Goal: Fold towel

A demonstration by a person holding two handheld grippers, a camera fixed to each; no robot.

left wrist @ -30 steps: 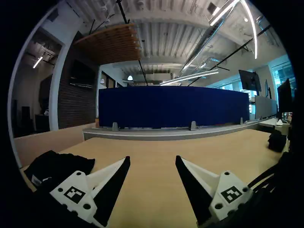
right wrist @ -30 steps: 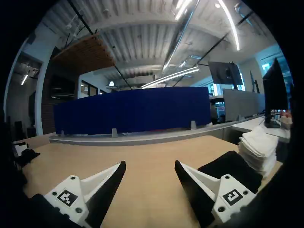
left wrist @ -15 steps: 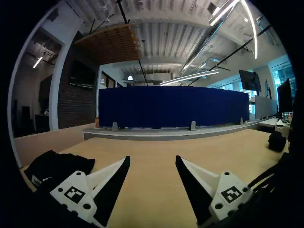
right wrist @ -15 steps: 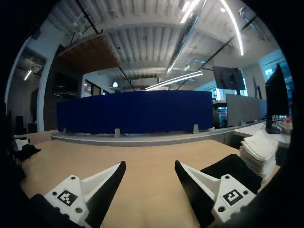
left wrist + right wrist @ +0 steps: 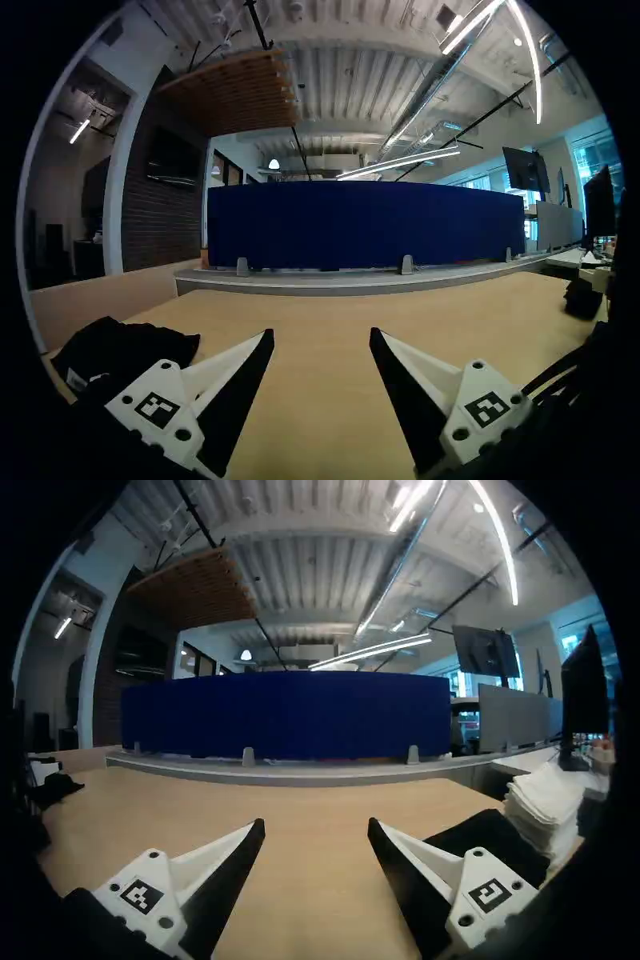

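Left tool (image 5: 321, 331) sits low over the pale wooden desk (image 5: 336, 308), its fingers spread wide with bare desk between them. A crumpled black cloth (image 5: 120, 348) lies just beside its left finger. Right tool (image 5: 316, 822) is spread just as wide over the desk. By its right finger lies a flat black cloth (image 5: 488, 832), and next to that, near the desk's edge, a stack of white folded towels (image 5: 552, 796). A blue partition (image 5: 360, 224) lines the far side.

L tongs (image 5: 318, 340) & R tongs (image 5: 314, 830): both level, pointing fwd, jaws wide apart, nothing between them.
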